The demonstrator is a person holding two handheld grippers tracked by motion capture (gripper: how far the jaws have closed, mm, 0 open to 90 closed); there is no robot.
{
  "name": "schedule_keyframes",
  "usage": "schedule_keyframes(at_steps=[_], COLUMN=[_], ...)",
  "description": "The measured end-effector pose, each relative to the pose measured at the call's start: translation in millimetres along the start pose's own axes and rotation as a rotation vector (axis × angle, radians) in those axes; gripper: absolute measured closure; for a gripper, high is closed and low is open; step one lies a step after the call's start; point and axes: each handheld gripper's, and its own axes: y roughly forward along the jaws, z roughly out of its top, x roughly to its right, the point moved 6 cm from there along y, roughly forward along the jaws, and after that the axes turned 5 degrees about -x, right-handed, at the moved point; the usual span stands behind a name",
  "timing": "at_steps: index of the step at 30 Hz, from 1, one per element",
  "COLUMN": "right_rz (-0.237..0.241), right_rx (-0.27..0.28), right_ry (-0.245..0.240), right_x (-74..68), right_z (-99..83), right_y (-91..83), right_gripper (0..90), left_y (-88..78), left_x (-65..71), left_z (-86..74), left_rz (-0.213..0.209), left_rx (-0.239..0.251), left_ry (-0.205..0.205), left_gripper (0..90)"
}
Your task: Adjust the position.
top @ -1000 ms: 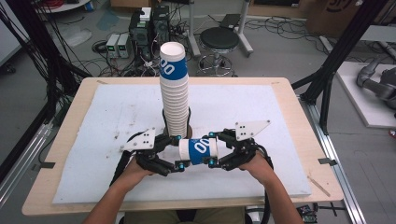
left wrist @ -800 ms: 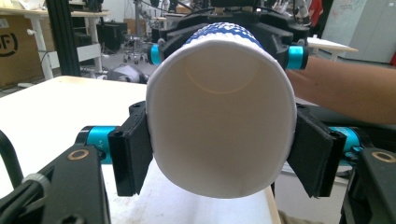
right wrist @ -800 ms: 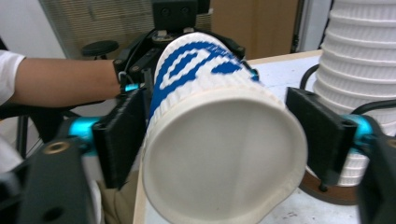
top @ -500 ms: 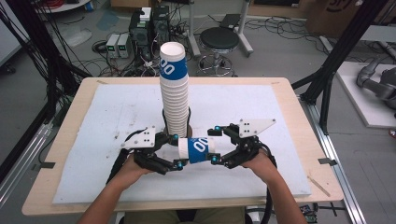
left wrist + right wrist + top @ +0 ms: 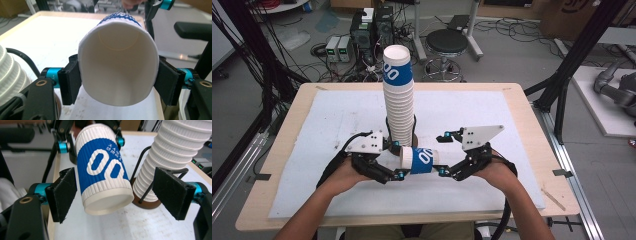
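left claw (image 5: 398, 174): clamped, level | right claw (image 5: 443, 171): jaws apart, facing left claw

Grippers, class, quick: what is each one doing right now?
Left gripper: shut on the paper cup at its open end.
Right gripper: open, jaws clear of the cup's base.

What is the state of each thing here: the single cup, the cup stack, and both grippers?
single cup: lying sideways above the table, squeezed at its open rim.
cup stack: upright in its wire holder, tall, leaning slightly.
left gripper: shut on the cup's rim, pads pressing both sides.
right gripper: open, pads apart from the cup's base on both sides.
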Motion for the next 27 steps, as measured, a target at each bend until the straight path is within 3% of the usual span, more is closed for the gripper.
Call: schedule_keyframes(at_steps=[5, 11, 20, 27], right_rz=[-0.017, -0.015, -0.003, 0.013], right_rx=[-0.112, -0.19, -0.294, -0.345], right_ry=[-0.073, -0.126, -0.163, -0.175], right_x=[-2.1, -2.9, -3.9, -6.9], right_z=[3.7, 9.5, 7.7, 7.8], right_y=[8.6, 16.3, 25.6, 35.3], right_gripper=[20.3, 20.3, 20.3, 20.4], left_y=[2.9, 7.0, 12.6, 15.9], left_x=[0.7, 0.0, -1.2, -0.9], left_z=[4.7, 9.4, 13.1, 20.2], left_rz=[0.004, 0.007, 0.004, 0.008], left_rx=[-0.089, -0.174, -0.262, -0.3], left_ry=[0.02, 0.035, 0.04, 0.051], left_gripper=[30.0, 29.8, 29.4, 29.5])
